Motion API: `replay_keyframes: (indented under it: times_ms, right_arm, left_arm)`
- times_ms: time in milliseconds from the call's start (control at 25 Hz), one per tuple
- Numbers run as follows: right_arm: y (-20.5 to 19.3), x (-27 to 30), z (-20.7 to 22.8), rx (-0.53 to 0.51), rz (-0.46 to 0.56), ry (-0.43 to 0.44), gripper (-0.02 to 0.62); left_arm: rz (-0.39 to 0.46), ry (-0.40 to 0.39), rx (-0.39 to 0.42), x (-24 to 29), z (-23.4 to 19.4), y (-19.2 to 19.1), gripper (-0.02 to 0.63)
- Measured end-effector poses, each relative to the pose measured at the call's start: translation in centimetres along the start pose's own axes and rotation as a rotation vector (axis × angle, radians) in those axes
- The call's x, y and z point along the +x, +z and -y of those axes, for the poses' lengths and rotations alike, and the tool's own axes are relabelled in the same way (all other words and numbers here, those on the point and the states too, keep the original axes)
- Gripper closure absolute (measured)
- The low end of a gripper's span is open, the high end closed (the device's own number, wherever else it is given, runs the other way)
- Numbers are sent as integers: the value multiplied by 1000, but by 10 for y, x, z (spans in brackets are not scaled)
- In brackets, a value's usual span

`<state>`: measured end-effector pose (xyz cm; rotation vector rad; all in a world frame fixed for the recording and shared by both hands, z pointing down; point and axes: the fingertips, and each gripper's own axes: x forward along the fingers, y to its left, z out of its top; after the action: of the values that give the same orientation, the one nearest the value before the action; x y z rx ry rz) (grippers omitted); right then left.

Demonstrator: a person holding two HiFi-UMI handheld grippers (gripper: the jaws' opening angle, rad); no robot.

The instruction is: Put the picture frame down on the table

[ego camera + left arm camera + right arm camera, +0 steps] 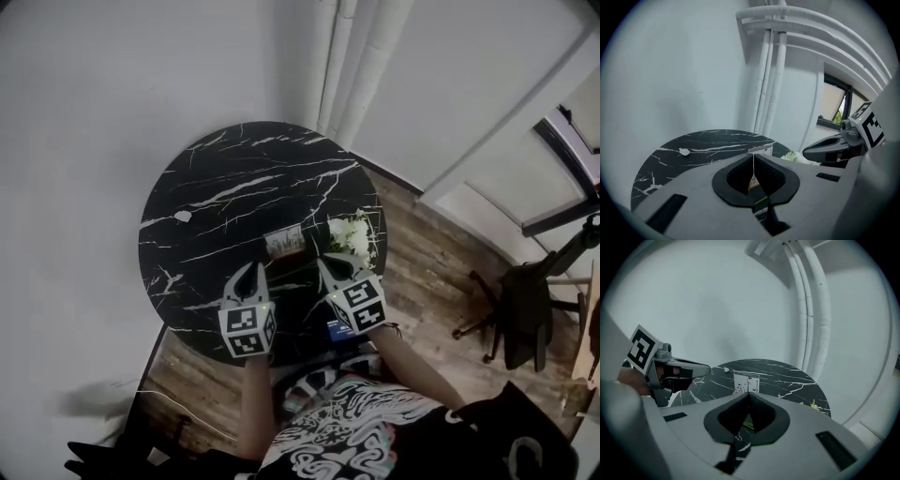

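Note:
A small picture frame (pixel 284 241) stands on the round black marble table (pixel 225 178), near its front right part. In the right gripper view the frame (pixel 746 383) shows a pale print and looks upright. My left gripper (pixel 252 269) is shut and empty, just short of the frame on its left. My right gripper (pixel 324 263) is shut and empty too, just to the frame's right. In the left gripper view only the frame's top edge (pixel 762 150) peeks over the closed jaws of the left gripper (pixel 753 156). Neither gripper touches the frame.
A bunch of white flowers (pixel 352 234) lies on the table right of the frame, close to my right gripper. A small white scrap (pixel 183 217) lies at the table's left. White pipes (pixel 356 66) run up the wall behind. A dark chair (pixel 525 309) stands on the wood floor at right.

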<state>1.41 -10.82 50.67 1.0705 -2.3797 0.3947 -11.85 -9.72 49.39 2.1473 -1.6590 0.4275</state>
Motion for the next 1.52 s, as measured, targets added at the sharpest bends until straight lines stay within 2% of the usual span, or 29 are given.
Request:
replay_keyframes:
  times_ms: [360, 640, 840, 1520]
  right_arm:
    - [7, -42, -19, -5, 82, -50, 577]
    - [13, -60, -33, -3, 130, -67, 577]
    - [20, -64, -36, 0, 148, -72, 577]
    - [16, -64, -39, -7, 128, -87, 577]
  left_arm:
    - [103, -35, -45, -45, 14, 13, 589]
    - [132, -47, 12, -64, 26, 19, 589]
    - [171, -55, 14, -74, 26, 31, 589]
    - [152, -67, 23, -78, 25, 21, 589]
